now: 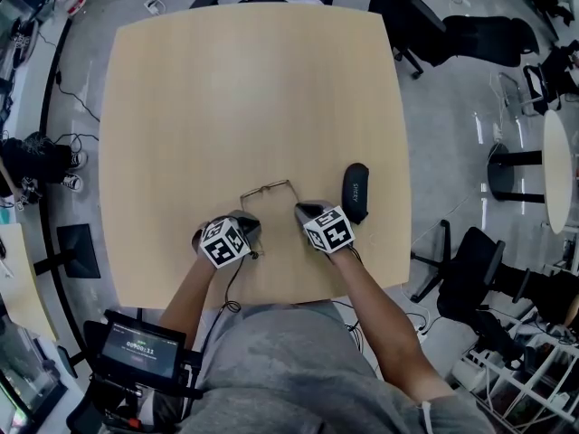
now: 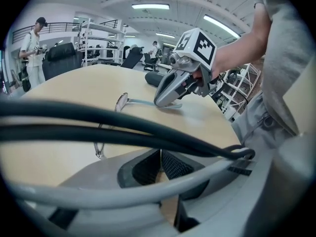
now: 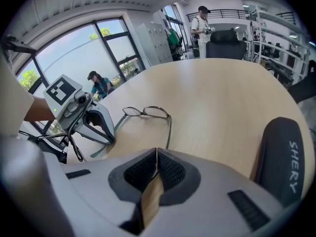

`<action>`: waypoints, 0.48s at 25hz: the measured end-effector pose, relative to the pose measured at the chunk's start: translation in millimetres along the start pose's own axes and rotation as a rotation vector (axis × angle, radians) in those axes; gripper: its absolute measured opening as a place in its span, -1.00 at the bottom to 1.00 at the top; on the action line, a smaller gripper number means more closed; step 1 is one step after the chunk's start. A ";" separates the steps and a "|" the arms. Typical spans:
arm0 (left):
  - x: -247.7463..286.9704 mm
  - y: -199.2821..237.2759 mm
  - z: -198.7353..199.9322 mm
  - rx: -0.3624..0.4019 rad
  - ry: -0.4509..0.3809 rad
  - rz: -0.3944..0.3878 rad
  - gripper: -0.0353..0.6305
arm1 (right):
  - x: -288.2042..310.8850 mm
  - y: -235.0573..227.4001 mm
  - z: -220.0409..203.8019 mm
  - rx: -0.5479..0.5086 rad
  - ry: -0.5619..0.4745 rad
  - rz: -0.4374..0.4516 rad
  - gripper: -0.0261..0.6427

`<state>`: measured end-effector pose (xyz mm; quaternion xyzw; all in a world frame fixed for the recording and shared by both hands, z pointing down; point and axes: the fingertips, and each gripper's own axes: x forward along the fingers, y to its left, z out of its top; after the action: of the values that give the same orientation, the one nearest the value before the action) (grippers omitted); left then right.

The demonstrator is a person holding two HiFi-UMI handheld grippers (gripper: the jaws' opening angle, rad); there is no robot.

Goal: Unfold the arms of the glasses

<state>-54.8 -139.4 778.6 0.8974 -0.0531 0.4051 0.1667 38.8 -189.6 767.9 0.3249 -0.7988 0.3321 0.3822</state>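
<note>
Glasses (image 1: 269,188) sit on the table (image 1: 253,80) near the front edge. The lens frame is on the far side and both arms are swung out toward the near edge, roughly square to the frame, so the unfold looks basically done. Left gripper (image 1: 250,230) is at the left arm's tip, right gripper (image 1: 304,212) at the right arm's tip. Both pairs of jaws are pressed together in their own views. Each arm runs right up to the jaw tips, and I can't confirm whether a tip is pinched or just lies under them. Case (image 1: 355,191) is just beside the right gripper, apart from the glasses.

To finish well:
- Check each arm is at its hinge stop.
- Push outward only, and lightly; the thin wire frame likely bends.
- Apply force in the table plane so the frame doesn't flip or skate.
- Don't sweep the right arm into the case.
- Back off one side at a time.
</note>
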 end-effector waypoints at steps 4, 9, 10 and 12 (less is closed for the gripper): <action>-2.1 0.4 -1.6 -0.006 0.001 0.003 -0.87 | -0.1 -0.7 0.8 0.009 -0.008 0.002 -0.89; -8.0 -4.4 1.1 -0.041 -0.038 -0.014 -0.87 | -3.1 -2.6 -4.2 0.014 -0.006 -0.010 -0.89; -10.2 -5.0 3.4 -0.050 -0.054 -0.018 -0.87 | -5.3 -3.2 -4.8 0.015 -0.008 -0.013 -0.89; -15.5 -7.3 6.9 -0.060 -0.085 -0.025 -0.87 | -11.2 -2.3 -6.1 0.017 -0.018 -0.018 -0.89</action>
<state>-58.5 -135.6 761.0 0.9090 -0.0611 0.3628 0.1959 48.6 -183.2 762.3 0.3383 -0.7963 0.3326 0.3753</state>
